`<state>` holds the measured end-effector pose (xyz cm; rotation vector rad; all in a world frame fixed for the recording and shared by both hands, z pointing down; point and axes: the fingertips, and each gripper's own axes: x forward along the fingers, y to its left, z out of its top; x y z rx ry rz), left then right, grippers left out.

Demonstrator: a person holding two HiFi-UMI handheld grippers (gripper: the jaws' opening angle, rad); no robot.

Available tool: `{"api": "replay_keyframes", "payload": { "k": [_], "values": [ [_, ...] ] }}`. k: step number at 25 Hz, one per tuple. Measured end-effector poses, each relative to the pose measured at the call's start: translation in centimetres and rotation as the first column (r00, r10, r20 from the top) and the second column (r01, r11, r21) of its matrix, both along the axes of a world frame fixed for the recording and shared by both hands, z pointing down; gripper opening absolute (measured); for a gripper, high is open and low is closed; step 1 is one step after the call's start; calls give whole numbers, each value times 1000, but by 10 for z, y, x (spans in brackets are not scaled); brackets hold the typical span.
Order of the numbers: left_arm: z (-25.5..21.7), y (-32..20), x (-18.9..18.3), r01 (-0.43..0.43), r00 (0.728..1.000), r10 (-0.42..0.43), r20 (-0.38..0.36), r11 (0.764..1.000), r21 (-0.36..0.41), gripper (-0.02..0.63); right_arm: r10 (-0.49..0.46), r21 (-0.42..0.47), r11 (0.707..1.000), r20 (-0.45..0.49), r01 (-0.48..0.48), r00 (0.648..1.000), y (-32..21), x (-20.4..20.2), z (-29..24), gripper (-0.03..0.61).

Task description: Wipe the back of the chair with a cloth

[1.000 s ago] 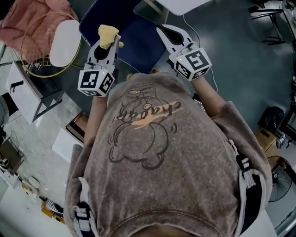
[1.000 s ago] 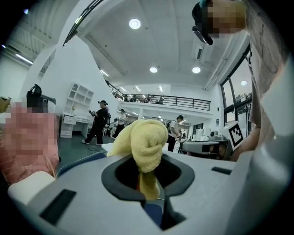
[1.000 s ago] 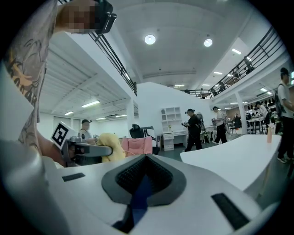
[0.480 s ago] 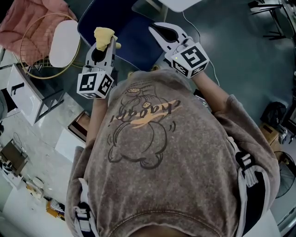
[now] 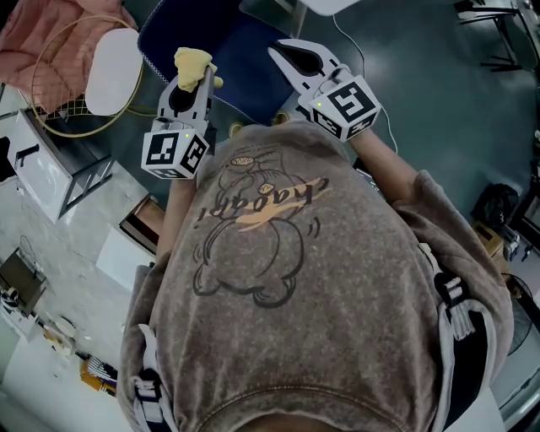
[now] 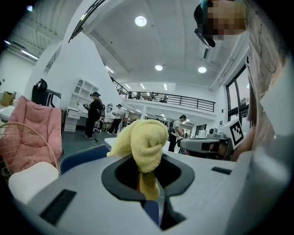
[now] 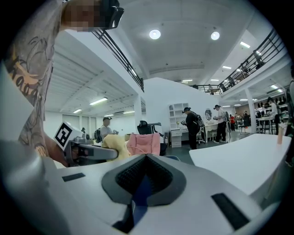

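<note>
Big open-plan office or lab hall. High white ceiling with round recessed lights [image 6: 140, 20], mezzanine railing [image 6: 170, 97] along an upper floor, white shelving [image 7: 177, 115], long white tables [image 7: 243, 158], people [image 7: 190, 123] standing at desks, dark floor [image 5: 439, 101].

Off-task stuff only. Pink blanket [image 5: 38, 38] draped in a gold wire hoop frame [image 5: 67, 132], with a white oval cushion [image 5: 114, 72] touching the blanket's edge. White table [image 5: 337, 7] well apart from the blanket. Behind the blanket are a white shelf unit [image 6: 81, 94], standing people [image 6: 94, 114], a balcony railing [image 6: 170, 98] and round ceiling lights [image 6: 140, 20] high above.
</note>
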<state>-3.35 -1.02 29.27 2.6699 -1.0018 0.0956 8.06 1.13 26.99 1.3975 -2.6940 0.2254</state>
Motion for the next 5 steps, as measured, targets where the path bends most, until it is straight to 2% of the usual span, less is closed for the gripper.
{"api": "replay_keyframes", "payload": {
  "k": [5],
  "values": [
    [-2, -1, -1, -3, 1000, 3, -9, 1000, 1, 67, 21, -2, 1000, 3, -21, 1000, 1, 1, 0, 25]
  ]
}}
